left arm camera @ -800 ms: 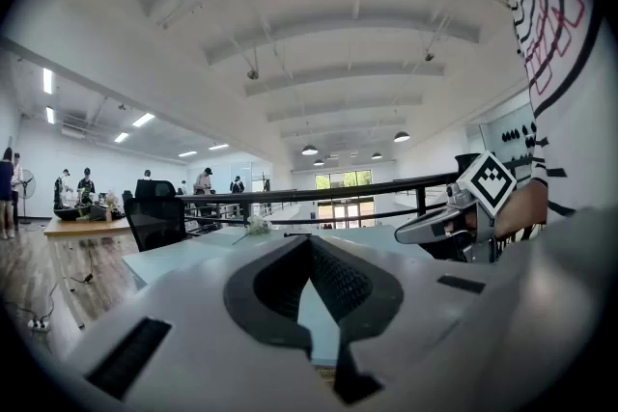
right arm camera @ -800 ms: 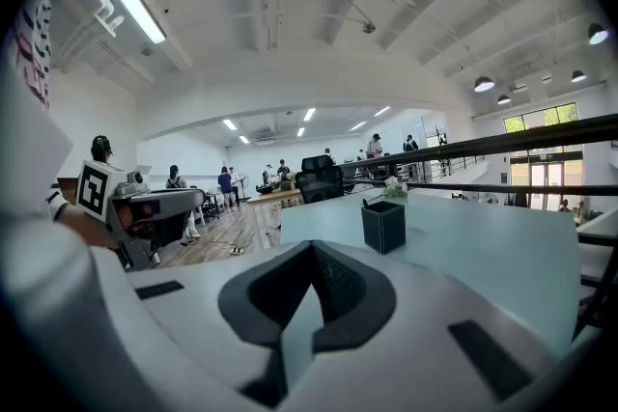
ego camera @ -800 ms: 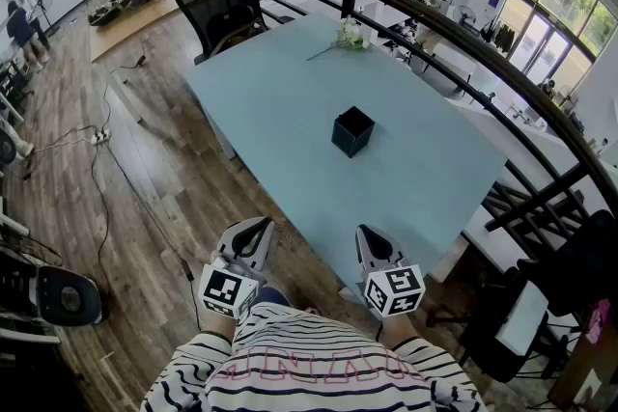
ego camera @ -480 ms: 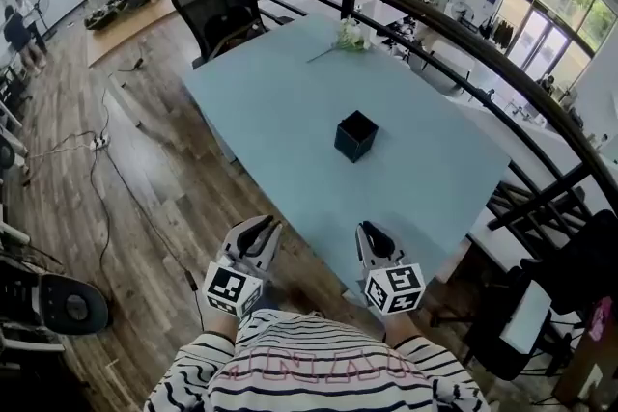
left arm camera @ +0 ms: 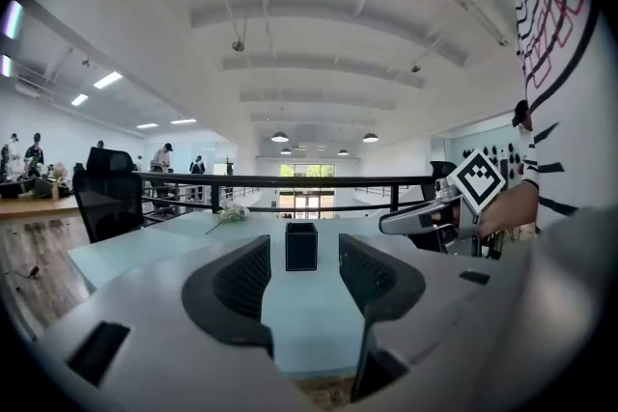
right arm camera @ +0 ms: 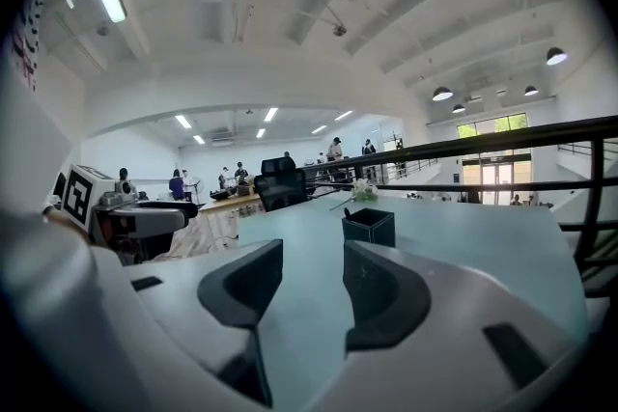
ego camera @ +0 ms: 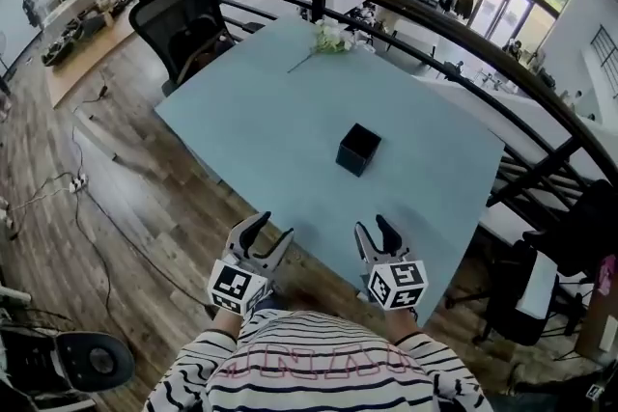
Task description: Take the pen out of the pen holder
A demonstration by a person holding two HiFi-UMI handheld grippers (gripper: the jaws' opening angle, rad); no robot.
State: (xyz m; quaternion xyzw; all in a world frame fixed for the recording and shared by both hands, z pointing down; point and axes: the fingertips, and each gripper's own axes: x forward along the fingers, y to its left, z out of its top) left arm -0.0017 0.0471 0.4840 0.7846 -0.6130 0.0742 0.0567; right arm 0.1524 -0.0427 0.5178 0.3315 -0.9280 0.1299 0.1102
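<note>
A black square pen holder (ego camera: 358,149) stands near the middle of the light blue table (ego camera: 251,121). From above I cannot make out a pen in it. In the right gripper view a small dark tip shows at the rim of the holder (right arm camera: 369,227). My left gripper (ego camera: 263,234) is open over the floor just short of the table's near edge. My right gripper (ego camera: 376,233) is open over that edge. Both are empty and well short of the holder. The left gripper (left arm camera: 304,270) frames the holder (left arm camera: 301,246) between its jaws. The right gripper (right arm camera: 314,289) has it ahead and slightly right.
White flowers (ego camera: 331,38) lie at the table's far end. A black office chair (ego camera: 183,10) stands at the far left corner. A dark railing (ego camera: 454,34) runs behind the table. Cables (ego camera: 97,207) cross the wooden floor on the left. People work at distant desks (ego camera: 77,0).
Both grippers have moved forward to the table's near edge, and their jaws stand wider apart. My head view has shifted, so the table and holder sit lower and closer in it.
</note>
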